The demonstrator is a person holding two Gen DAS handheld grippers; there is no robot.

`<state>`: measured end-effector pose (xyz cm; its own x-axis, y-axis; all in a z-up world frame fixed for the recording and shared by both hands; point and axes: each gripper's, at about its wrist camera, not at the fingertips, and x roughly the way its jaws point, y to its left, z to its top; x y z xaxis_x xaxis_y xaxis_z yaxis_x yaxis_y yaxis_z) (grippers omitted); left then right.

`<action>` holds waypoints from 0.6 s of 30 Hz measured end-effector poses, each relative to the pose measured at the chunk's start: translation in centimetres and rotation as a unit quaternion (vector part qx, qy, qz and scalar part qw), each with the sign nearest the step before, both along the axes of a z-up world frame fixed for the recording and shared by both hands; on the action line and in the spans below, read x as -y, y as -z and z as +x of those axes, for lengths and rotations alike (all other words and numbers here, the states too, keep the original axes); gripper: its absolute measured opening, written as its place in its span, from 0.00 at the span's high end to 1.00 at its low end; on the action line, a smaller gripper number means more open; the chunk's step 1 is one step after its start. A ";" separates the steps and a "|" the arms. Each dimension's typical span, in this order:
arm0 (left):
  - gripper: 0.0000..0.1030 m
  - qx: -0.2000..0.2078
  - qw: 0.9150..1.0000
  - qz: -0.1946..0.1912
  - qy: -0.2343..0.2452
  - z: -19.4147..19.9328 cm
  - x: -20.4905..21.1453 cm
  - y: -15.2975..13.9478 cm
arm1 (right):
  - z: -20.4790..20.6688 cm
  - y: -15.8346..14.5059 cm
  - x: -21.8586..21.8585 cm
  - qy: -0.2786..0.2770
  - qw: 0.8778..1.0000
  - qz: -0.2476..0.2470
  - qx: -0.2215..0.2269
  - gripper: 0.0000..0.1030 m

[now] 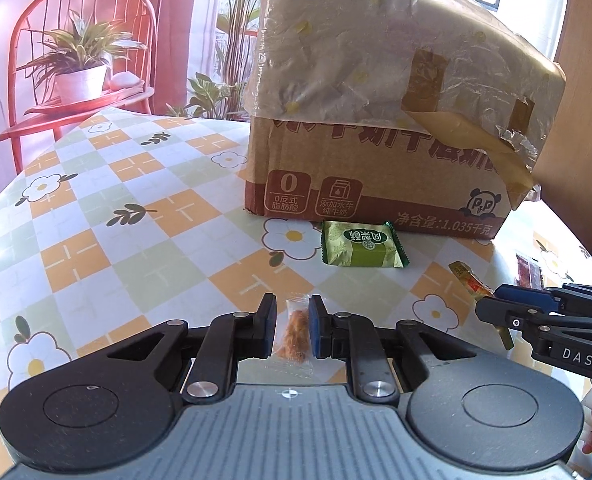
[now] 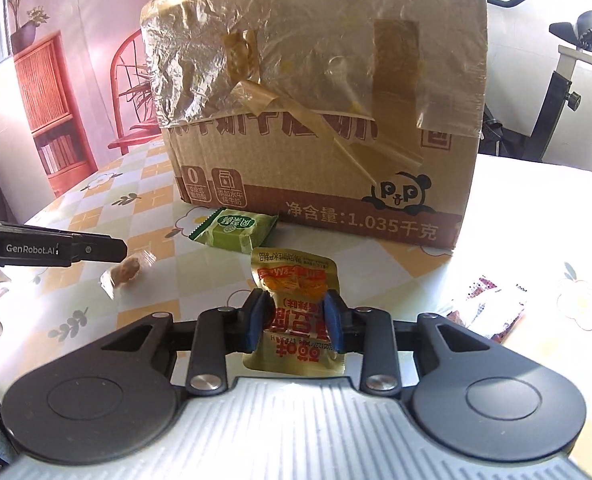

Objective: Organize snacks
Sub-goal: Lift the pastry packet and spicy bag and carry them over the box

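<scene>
My left gripper (image 1: 292,311) is shut on a small clear-wrapped brown snack (image 1: 294,334), which stands upright between its pads. The right wrist view shows that snack (image 2: 124,273) at the left gripper's tip (image 2: 115,251), just above the tablecloth. My right gripper (image 2: 296,306) is shut on a gold and orange snack packet (image 2: 296,276) with red print. The pads pinch the packet's middle and crease it. In the left wrist view the right gripper (image 1: 490,300) comes in from the right with the packet's end (image 1: 468,280) sticking out. A green snack packet (image 1: 360,250) (image 2: 235,228) lies flat before the box.
A large taped cardboard box (image 1: 376,128) (image 2: 316,100) stands at the back of the checked, flowered tablecloth (image 1: 135,220). A dark red and white packet (image 2: 488,310) lies at the right. A red chair (image 1: 75,60) with a potted plant stands behind the table.
</scene>
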<state>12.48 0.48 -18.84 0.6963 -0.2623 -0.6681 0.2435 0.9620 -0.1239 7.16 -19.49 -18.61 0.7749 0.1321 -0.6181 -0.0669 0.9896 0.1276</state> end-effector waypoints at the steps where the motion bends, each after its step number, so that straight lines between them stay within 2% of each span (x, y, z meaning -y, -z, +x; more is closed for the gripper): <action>1: 0.82 -0.005 1.000 0.003 0.000 -0.1 0.0 0.2 | -0.2 0.2 0.1 0.004 1.000 0.005 -0.004 0.67; 7: 0.81 -0.025 1.000 -0.003 0.007 -0.5 -0.4 0.8 | -0.7 0.6 -0.6 0.008 1.000 -0.017 -0.003 0.63; 11: 0.66 -0.028 0.999 -0.001 0.016 -0.4 0.0 0.9 | -0.5 1.0 -1.0 0.009 0.999 -0.032 -0.005 0.55; 13: 0.66 -0.034 0.999 0.006 0.023 -0.1 0.4 1.2 | -0.5 1.2 -1.1 0.010 0.999 -0.038 -0.005 0.53; 18: 0.66 -0.020 0.999 0.026 0.024 -0.2 1.2 1.4 | -0.1 1.5 -0.6 0.024 0.999 -0.035 -0.017 0.46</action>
<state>12.25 -0.75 -20.26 0.6568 -0.2591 -0.7082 0.2854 0.9547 -0.0846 7.08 -18.85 -20.06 0.7570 0.0509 -0.6514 -0.0166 0.9981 0.0587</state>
